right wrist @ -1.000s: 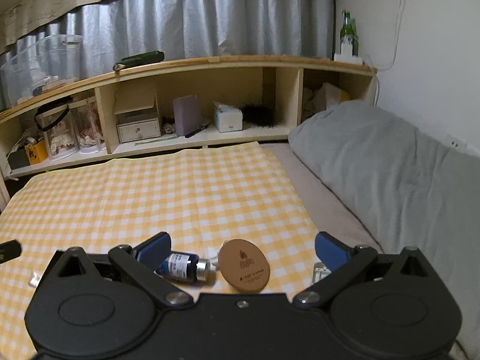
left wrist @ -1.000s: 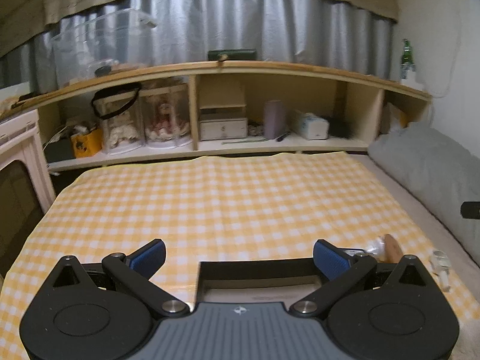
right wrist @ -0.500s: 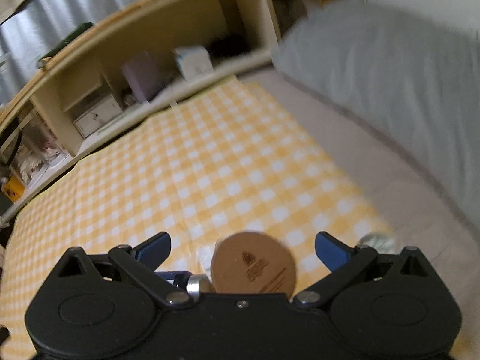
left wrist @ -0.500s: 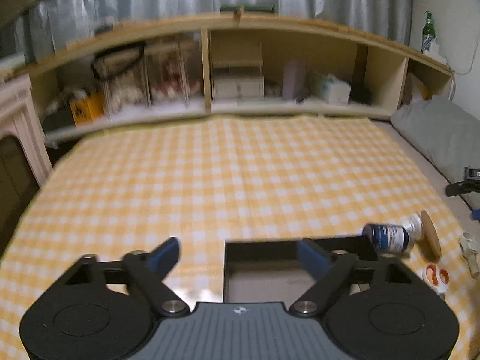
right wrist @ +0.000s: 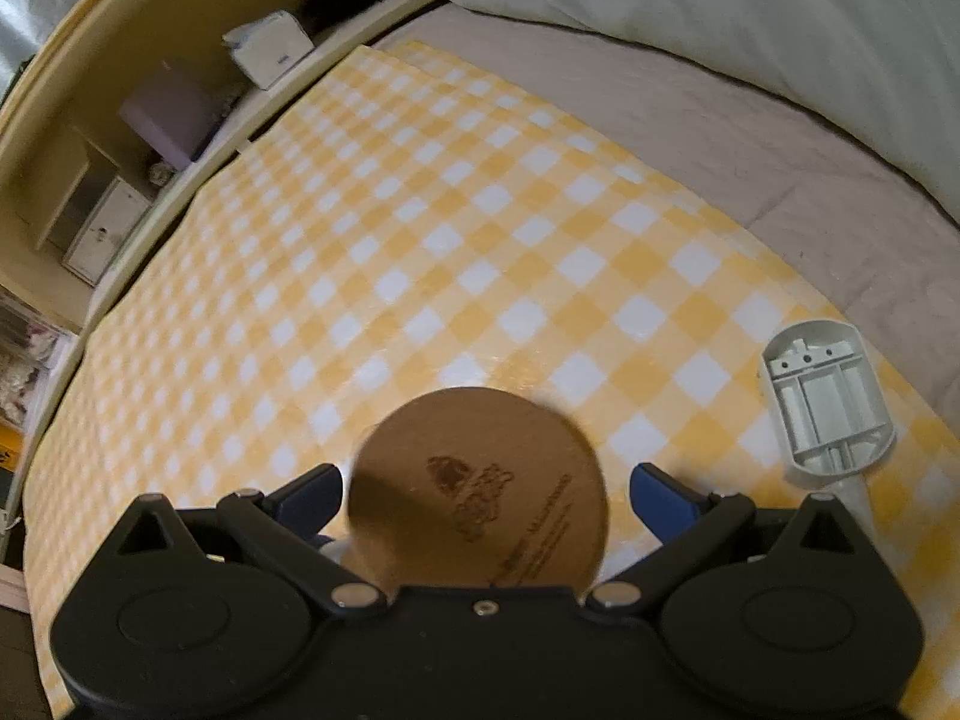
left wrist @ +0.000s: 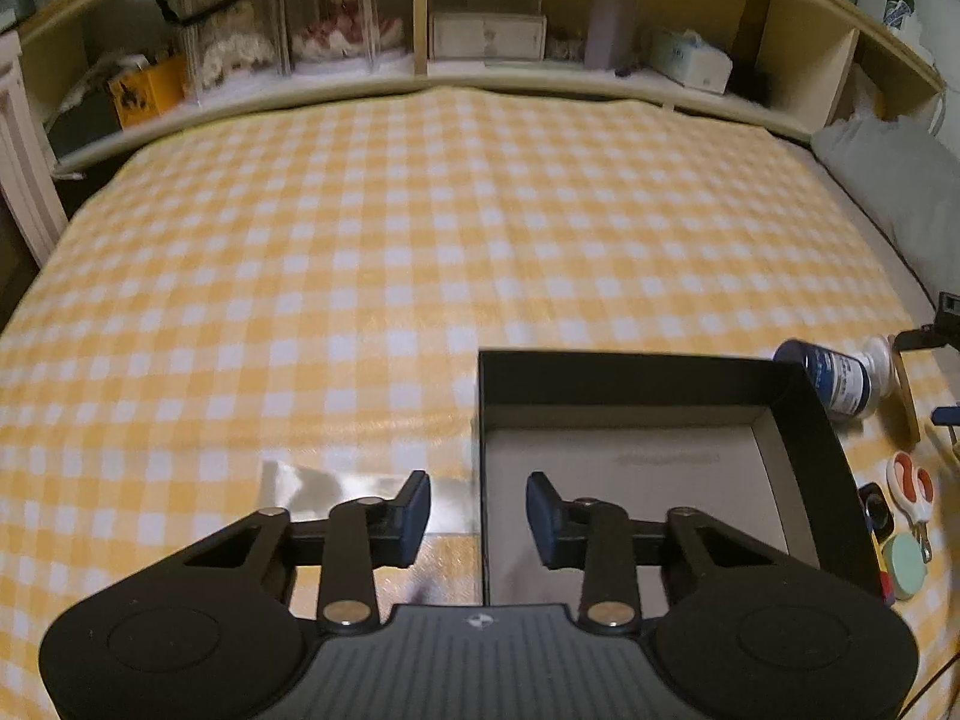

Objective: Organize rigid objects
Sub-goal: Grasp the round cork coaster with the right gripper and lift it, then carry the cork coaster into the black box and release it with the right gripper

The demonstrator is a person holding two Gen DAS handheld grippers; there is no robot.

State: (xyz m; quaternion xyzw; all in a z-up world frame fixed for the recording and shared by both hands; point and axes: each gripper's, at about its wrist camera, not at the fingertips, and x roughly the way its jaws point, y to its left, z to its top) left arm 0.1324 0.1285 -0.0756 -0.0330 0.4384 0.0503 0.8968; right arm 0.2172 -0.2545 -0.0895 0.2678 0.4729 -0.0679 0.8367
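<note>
A black open box with a pale floor lies on the yellow checked cloth. My left gripper straddles the box's left wall; its jaws are closing, and the pads stand clear of the wall on both sides. A brown round disc with printed marks stands tilted between the wide fingers of my right gripper, which is open and not pressing on it. The left wrist view shows the disc edge-on, leaning by a dark blue bottle with a white cap.
Right of the box lie orange-and-white scissors, a mint round lid and a small black item. A white plastic housing lies right of the disc. A grey pillow and shelves border the cloth.
My left gripper tipped downward and came over the box's left wall while its jaws narrowed. My right gripper dropped and rolled toward the disc, which now fills the gap between its fingers.
</note>
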